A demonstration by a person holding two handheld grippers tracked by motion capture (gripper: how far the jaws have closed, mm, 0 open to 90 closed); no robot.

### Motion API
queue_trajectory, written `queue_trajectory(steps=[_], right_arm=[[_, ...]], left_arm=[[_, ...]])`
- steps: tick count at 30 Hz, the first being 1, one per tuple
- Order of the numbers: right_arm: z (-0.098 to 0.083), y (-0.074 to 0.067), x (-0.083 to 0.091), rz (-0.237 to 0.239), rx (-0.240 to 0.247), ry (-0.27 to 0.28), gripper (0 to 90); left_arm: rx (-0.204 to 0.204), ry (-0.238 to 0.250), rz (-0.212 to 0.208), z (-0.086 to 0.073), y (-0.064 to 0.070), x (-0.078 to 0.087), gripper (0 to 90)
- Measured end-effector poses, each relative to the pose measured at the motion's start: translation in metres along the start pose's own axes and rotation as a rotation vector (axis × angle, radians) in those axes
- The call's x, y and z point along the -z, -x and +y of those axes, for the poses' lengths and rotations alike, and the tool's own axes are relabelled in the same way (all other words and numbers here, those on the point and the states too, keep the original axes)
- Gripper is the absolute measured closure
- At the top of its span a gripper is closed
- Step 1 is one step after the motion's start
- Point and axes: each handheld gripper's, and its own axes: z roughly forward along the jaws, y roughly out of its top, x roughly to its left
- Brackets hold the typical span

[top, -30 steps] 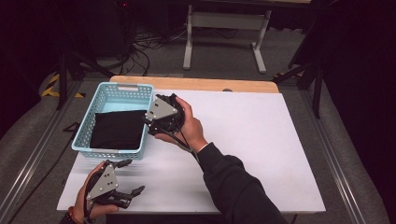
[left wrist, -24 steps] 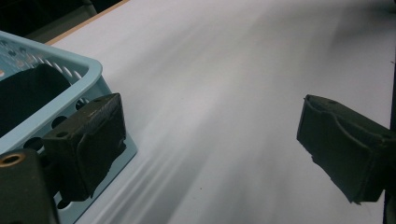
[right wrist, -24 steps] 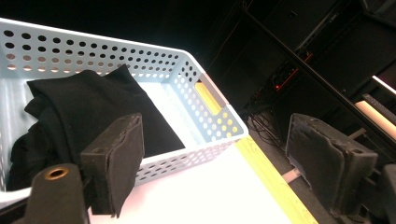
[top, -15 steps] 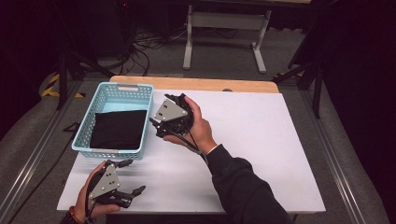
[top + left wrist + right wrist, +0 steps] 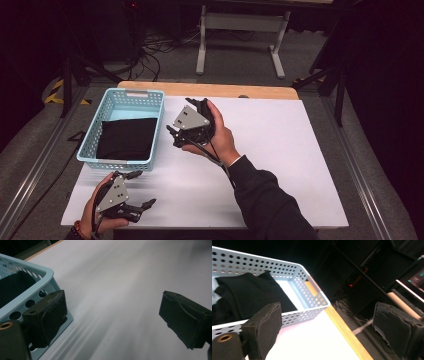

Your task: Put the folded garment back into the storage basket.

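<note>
A light blue perforated basket (image 5: 159,125) stands at the table's left, with a folded black cloth (image 5: 125,139) lying in it. My right gripper (image 5: 172,136) hovers just right of the basket, jaws pointing at it. They have just been opening, and nothing is between them. The right gripper view looks past the right gripper (image 5: 325,317) at the basket (image 5: 307,311) and the cloth (image 5: 244,295). My left gripper (image 5: 141,190) rests open and empty near the front left corner. In its own view the left gripper (image 5: 112,312) faces bare table beside the basket (image 5: 47,275).
The white table top (image 5: 280,150) stretches right of my right hand. A wooden strip (image 5: 225,90) runs along its far edge. Beyond it, a white frame (image 5: 240,25) and cables lie on the floor. Metal rails (image 5: 360,165) flank the table.
My right hand has drawn back from over the basket's right rim, moving right, and its jaws stand wider apart. The left hand has stayed put.
</note>
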Motion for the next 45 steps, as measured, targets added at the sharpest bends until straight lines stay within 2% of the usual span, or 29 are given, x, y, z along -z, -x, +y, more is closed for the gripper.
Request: queue_trajectory(steps=[28,35,45], right_arm=[[-0.01,0.006,0.027,-0.029,0.065,-0.003,9.2],[-0.017,0.011,0.037,-0.027,0.04,-0.003,9.2],[-0.027,0.012,0.044,-0.027,0.041,-0.017,9.1]], left_arm=[[0.002,-0.002,0.005,0.0,0.0,0.0,8.4],[0.003,-0.003,0.008,0.0,0.0,0.0,8.0],[0.002,-0.005,0.007,0.0,0.0,0.0,8.0]])
